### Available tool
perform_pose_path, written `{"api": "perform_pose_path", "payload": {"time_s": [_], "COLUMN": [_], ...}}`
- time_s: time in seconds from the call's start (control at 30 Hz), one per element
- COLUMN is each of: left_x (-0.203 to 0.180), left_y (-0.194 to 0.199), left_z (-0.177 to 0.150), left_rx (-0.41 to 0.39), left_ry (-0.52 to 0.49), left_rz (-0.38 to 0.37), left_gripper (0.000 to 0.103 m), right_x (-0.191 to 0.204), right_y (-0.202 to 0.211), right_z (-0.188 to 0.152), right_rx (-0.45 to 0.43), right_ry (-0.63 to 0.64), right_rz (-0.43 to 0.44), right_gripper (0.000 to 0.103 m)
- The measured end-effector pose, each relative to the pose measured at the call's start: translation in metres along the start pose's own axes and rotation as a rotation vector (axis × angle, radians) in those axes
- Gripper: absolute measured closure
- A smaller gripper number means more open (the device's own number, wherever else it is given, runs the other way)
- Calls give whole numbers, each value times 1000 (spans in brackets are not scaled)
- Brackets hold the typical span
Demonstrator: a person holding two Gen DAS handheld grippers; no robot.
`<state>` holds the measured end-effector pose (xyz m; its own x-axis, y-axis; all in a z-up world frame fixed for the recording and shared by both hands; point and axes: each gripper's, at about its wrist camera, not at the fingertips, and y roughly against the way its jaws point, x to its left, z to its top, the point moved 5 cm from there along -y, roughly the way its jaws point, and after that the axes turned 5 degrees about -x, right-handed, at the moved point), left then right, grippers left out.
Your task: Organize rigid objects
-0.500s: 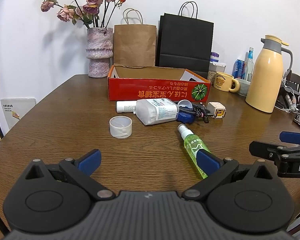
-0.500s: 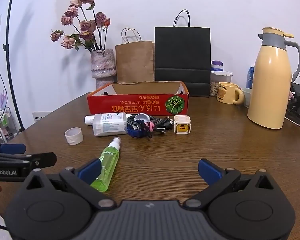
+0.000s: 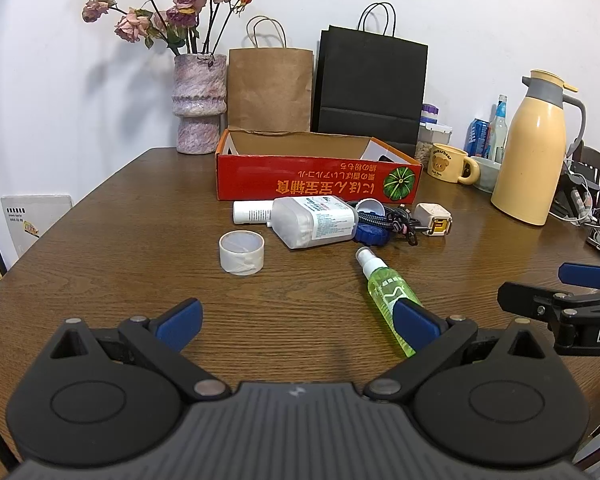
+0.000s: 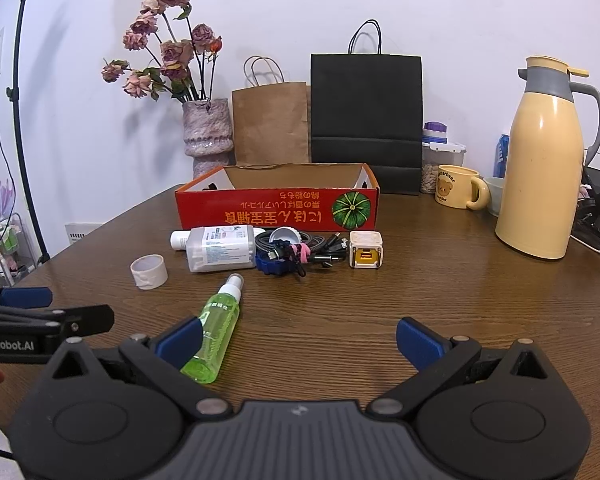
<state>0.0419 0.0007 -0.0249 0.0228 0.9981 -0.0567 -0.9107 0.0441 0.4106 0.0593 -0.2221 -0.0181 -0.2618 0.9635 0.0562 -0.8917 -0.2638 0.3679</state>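
Both sets of jaws stand spread as wide as they go and hold nothing. The left gripper point(image 3: 298, 322) and the right gripper point(image 4: 298, 338) hang side by side over the near edge of the worktop point(image 3: 100, 240), tilted down toward the clutter. This reads as a starting stance, with neither yet committed to a target.

Closest to the jaws lies the green spray bottle point(image 3: 384, 294), flat on its side with its white nozzle pointing toward the far edge. It sits between the two grippers, partly hidden behind the left gripper's right-hand blue pad, so either could probably take it first.

Further out, toward the middle of the worktop, a roll of tape point(image 3: 242, 252) stands alone on its flat side. Next to it a clear flat bottle point(image 3: 314, 222) lies on its side, touching a white tube point(image 3: 252, 212) behind it and a bundle of dark cables with a blue part point(image 3: 380, 226) on its other side. A white and yellow charger cube point(image 3: 434, 219) rests just beside the cables.

Behind this row, nearer the far edge, sits the open red cardboard box point(image 3: 316, 186). Its visible inside looks empty, and it is likely where the loose things belong.

A vase of dried roses point(image 3: 200, 104), two paper bags and a yellow thermos point(image 3: 534, 152) stand along the far and right-hand edges, apparently no part of the sorting.
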Motion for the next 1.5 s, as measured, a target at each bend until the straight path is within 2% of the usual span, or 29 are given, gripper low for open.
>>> {"api": "perform_pose_path", "payload": {"time_s": [1.5], "left_x": [4], "left_y": [3], "left_z": [1], "left_rx": [-3], "left_ry": [12], "left_rz": [-4], "left_gripper": [0], "right_x": [6], "right_y": [3], "right_z": [2], "right_rx": [-4], "right_ry": [3], "right_rz": [3], "right_gripper": [0]}}
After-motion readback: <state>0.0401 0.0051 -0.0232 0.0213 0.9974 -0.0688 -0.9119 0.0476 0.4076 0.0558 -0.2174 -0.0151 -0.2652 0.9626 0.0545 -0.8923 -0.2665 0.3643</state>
